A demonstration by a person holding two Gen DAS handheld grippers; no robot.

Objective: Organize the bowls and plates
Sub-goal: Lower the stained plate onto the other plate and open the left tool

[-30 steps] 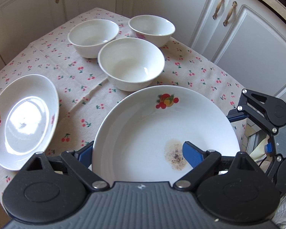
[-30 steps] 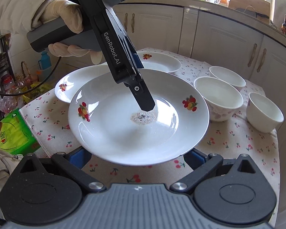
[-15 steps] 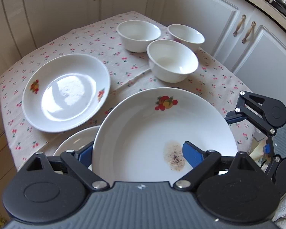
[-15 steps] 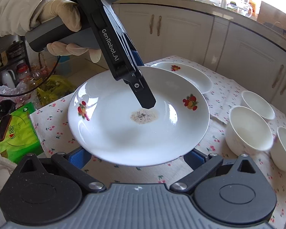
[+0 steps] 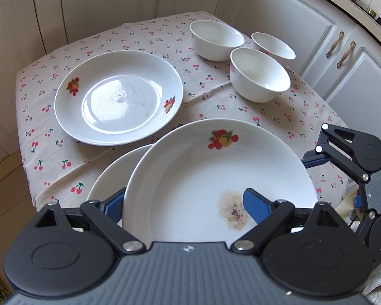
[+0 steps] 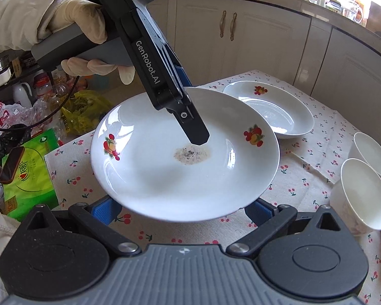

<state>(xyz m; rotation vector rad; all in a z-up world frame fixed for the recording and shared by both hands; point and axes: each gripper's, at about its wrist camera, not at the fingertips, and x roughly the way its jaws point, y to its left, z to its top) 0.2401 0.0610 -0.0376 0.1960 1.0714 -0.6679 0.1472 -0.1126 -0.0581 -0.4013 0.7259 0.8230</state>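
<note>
Left claw was clamped on the rim of the dirty plate. One blue pad lay on the plate's upper face, just beside a brown speckled stain, and the other finger reached under the rim. From the right wrist we saw a gloved hand gripping this claw's handle, with its upper finger slanting down onto the plate.

The dirty plate was held off the table and slightly tilted. It bore fruit prints on its rim.

Right claw stood wide. Both blue fingers ran beneath the near edge of the dirty plate, and their tips were hidden. We could not tell whether they touched its underside.

A second plate lay on the cherry-print cloth, partly under the held plate's left side. A third plate, with the same fruit print, sat farther back on the cloth, apart from both.

Three white bowls clustered at the far right of the table, all upright: one at the back, one beside it, one nearer. The nearer bowl overlapped the one behind it in view; contact was unclear.

White cupboards ran behind the table. A green packet lay off the table's left edge, seen from the right wrist.
</note>
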